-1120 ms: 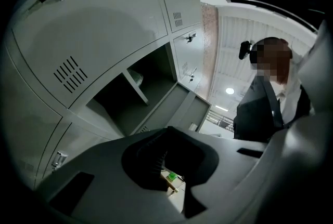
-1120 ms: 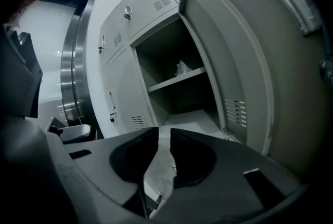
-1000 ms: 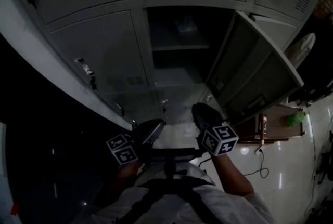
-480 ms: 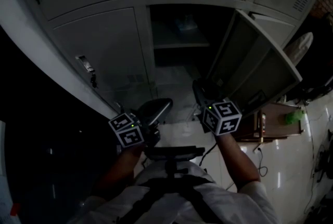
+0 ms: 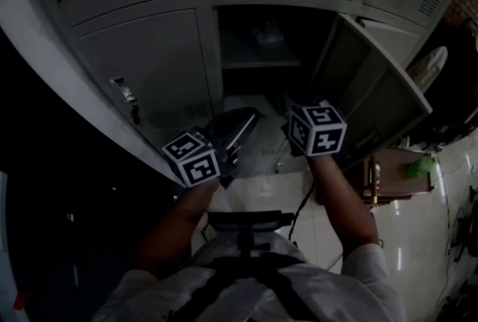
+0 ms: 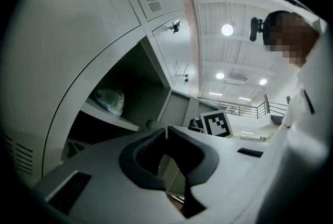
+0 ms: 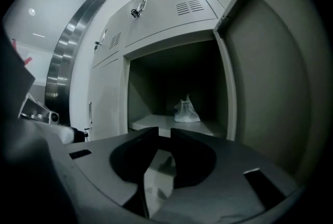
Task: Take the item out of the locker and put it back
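A bank of grey sheet-metal lockers [image 5: 142,66] is seen, with smooth painted fronts and louvred vent slots. One compartment is open, and its flat door [image 7: 270,77] is swung out to the right. Inside, a crumpled, translucent plastic bag [image 7: 186,112] is set on the plain metal shelf [image 7: 156,123], towards the back, with its top gathered to a point. The right gripper [image 7: 164,132] is held in front of the opening. The bag is seen almost straight beyond its tips and well apart from them. A narrow gap is kept between the tips of its dark, curved fingers [image 7: 195,160], and nothing is held between them. The left gripper [image 6: 166,130] is held beside it, to the left. Its fingers [image 6: 140,158] are brought together at the tips, with nothing gripped. In its view the bag is seen up and to the left, also well apart. The opening is bounded by the locker frame on the left and by the door on the right. Free room is seen around the bag on the shelf.
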A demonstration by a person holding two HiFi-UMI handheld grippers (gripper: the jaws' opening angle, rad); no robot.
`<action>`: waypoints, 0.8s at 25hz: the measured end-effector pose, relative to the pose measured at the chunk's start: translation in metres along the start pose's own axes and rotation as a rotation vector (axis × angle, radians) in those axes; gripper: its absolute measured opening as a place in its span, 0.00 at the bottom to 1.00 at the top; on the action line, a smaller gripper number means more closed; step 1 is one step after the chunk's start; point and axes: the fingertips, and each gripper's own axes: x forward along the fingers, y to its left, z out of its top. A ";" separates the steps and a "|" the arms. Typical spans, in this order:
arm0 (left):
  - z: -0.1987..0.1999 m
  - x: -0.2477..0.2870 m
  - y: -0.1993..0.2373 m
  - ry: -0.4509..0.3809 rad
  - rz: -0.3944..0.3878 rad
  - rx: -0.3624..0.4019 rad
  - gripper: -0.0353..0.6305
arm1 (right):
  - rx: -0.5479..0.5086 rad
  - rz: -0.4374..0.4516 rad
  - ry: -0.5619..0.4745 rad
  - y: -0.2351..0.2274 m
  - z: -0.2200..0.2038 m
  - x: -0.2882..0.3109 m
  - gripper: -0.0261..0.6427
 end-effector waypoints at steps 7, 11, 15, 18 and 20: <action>0.016 0.027 0.009 0.003 0.000 0.040 0.05 | -0.096 -0.053 -0.012 -0.015 0.038 0.042 0.23; 0.019 0.037 0.018 0.018 0.025 0.038 0.05 | -0.115 -0.087 0.001 -0.029 0.050 0.064 0.27; 0.023 0.047 0.024 0.025 0.034 0.044 0.05 | -0.132 -0.099 0.019 -0.039 0.056 0.083 0.30; 0.030 0.055 0.029 0.021 0.038 0.061 0.05 | -0.139 -0.116 0.039 -0.047 0.061 0.096 0.32; 0.032 0.058 0.034 0.026 0.050 0.065 0.05 | -0.127 -0.110 0.061 -0.049 0.064 0.107 0.32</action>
